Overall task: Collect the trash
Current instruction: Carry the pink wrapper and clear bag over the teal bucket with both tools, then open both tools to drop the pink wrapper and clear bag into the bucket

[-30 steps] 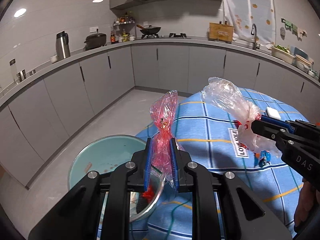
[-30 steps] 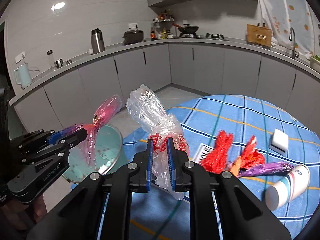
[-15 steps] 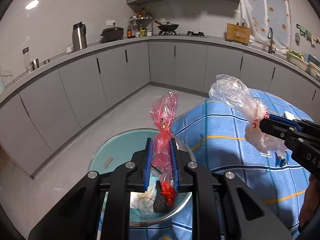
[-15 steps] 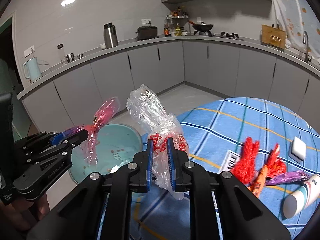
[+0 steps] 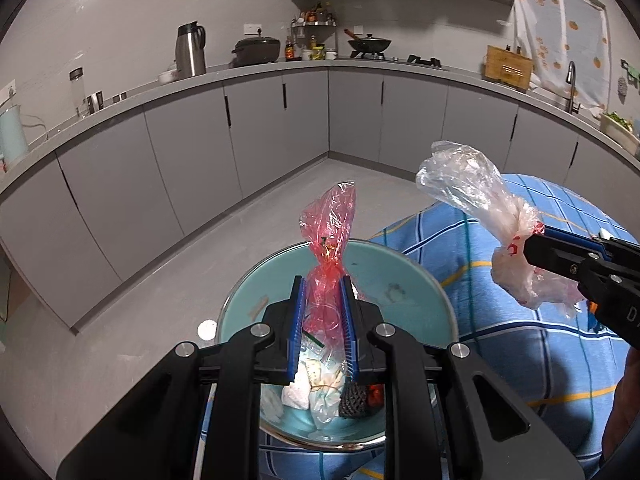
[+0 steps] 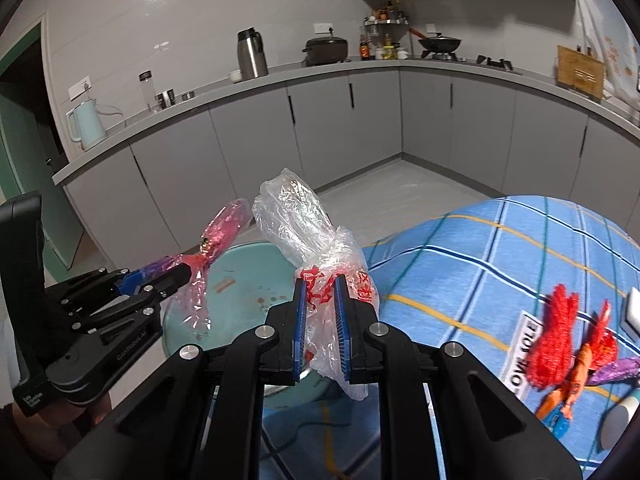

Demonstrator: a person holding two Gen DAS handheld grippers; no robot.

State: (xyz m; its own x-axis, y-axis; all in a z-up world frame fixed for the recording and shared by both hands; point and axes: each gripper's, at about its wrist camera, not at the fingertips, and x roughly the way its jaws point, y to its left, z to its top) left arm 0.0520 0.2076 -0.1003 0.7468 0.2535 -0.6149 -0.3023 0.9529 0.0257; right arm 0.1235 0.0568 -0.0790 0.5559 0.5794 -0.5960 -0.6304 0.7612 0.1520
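Deposit step. The left gripper (image 5: 322,312) clamps the red bag (image 5: 328,240) directly above the teal basin (image 5: 416,276). The right gripper (image 6: 320,320) clamps the clear bag (image 6: 316,256) at the basin's right, over the blue tablecloth (image 6: 500,264). Next: release each bag over the basin. Since the earlier frame, both bags have moved nearer the basin.

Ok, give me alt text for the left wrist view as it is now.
The left gripper pinches a crumpled red plastic bag above a teal bowl holding scraps. At right, the right gripper holds a clear plastic bag over the blue checked tablecloth.
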